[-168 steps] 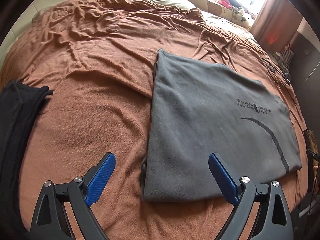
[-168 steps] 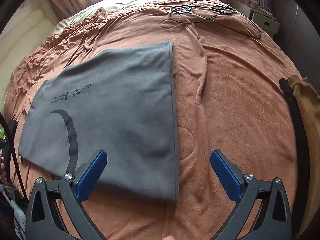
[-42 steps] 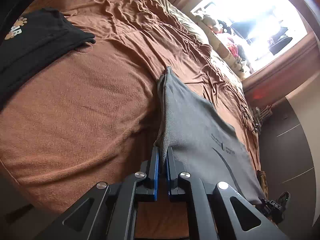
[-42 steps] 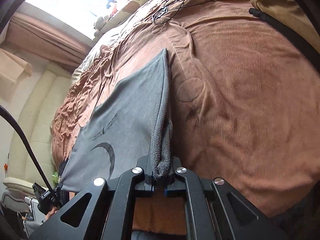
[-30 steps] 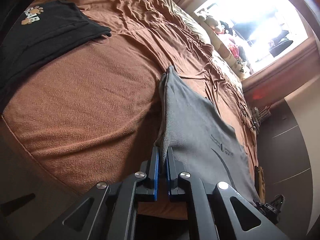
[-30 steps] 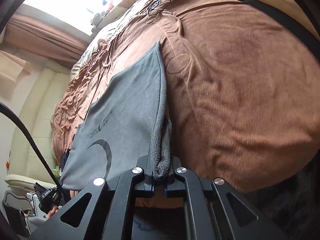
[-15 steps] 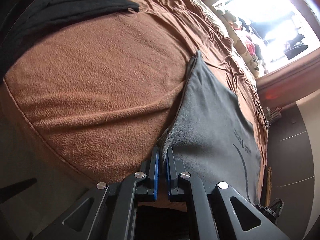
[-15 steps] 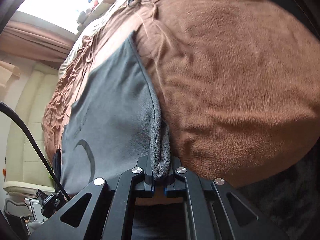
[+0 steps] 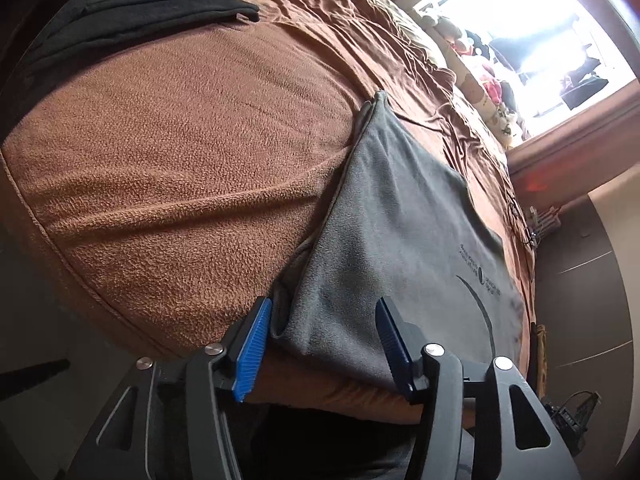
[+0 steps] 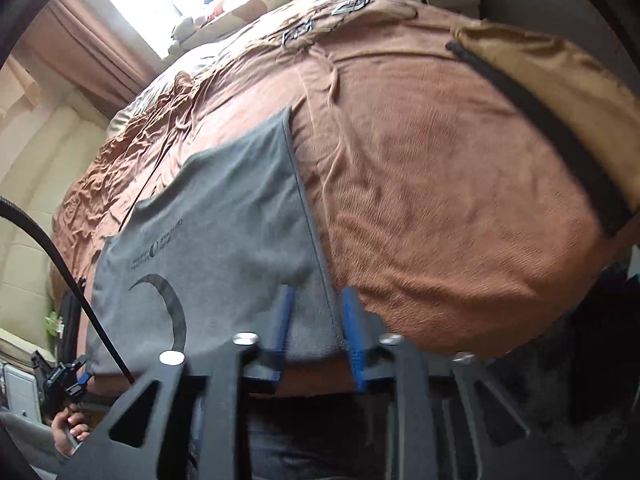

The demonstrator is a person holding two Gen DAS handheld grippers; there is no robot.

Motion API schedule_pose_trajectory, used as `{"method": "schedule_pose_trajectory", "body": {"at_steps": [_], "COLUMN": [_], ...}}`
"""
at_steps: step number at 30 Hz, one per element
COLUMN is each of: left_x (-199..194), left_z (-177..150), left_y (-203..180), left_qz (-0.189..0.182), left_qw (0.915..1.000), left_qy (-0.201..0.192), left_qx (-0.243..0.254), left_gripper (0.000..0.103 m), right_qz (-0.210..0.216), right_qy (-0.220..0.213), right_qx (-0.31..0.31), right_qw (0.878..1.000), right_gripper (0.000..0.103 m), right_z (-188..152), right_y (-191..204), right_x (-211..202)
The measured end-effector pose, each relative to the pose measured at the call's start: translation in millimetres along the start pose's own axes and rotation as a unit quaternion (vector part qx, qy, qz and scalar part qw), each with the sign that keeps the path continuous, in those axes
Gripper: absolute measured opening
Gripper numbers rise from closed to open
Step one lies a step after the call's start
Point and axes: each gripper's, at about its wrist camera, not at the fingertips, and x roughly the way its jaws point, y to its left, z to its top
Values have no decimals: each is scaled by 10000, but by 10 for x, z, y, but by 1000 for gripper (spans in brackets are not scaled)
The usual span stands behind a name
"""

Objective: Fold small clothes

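Note:
A folded grey garment (image 9: 404, 236) with a black arc and small print lies on the brown bed cover, its near end at the bed's front edge. My left gripper (image 9: 320, 344) is open, its blue pads on either side of the garment's near left corner, not pinching it. In the right wrist view the same grey garment (image 10: 224, 232) lies flat. My right gripper (image 10: 318, 332) is open, its blue fingers (image 10: 352, 320) straddling the near right corner.
The brown bed cover (image 9: 192, 152) fills both views. A folded black garment (image 9: 132, 12) lies at the far left. A tan item with a black strip (image 10: 560, 92) lies at the right edge. Cables (image 10: 320, 24) and soft toys (image 9: 480, 76) are at the far end.
Both grippers were shut on the grey garment's near corners, pulling it toward the bed's front edge. Now both have opened and the corners lie released.

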Motion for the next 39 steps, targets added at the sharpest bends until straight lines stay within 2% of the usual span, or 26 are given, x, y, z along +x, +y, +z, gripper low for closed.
{"method": "schedule_pose_trajectory", "body": {"at_steps": [2,5,10,12,14,16,18,23,24,29,34,39], "left_x": [-28,-65,-150,-193,-241,-282,-313,-307,-299,-276,-232,-156], "left_z": [-23,-47,-95,-118,-142,-167,-192,-267,-279,-334,-345,-364], "left_y": [-15,-22,-24,-3,35,53,62,134,155,277,306,334], "left_qz": [-31,-80,-29,-26,-57,-50,-28,-178,-233,-800,-1030,-1084], "left_qw": [10000,9999,9995,9989,9981,9976,9974,9968,9965,9908,9875,9853], "left_qy": [-46,-102,-271,-405,-511,-583,-641,-608,-590,-474,-365,-220], "left_qx": [-9,-68,-149,-232,-325,-358,-332,-488,-545,-984,-1140,-1300], "left_gripper": [59,61,63,63,68,69,70,70,70,70,70,70], "right_qz": [-46,230,652,667,738,945,981,1007,1008,1225,1412,1384], "right_qy": [-396,-807,-968,-989,-1014,-1019,-1051,-719,-597,-85,-1,124], "right_qx": [-58,-222,-689,-975,-1183,-1236,-1266,-1458,-1483,-1611,-1623,-1645], "right_qw": [9992,9962,9908,9881,9850,9825,9815,9815,9820,9793,9766,9765], "right_gripper": [72,78,78,78,78,78,78,78,78,78,78,78], "right_z": [-23,-87,-160,-206,-270,-312,-343,-344,-225,82,251,207], "right_y": [105,279,661,823,976,1073,1151,1350,1336,1617,1731,1792], "right_x": [-209,-453,-584,-588,-596,-602,-579,-405,-311,-112,107,323]}}
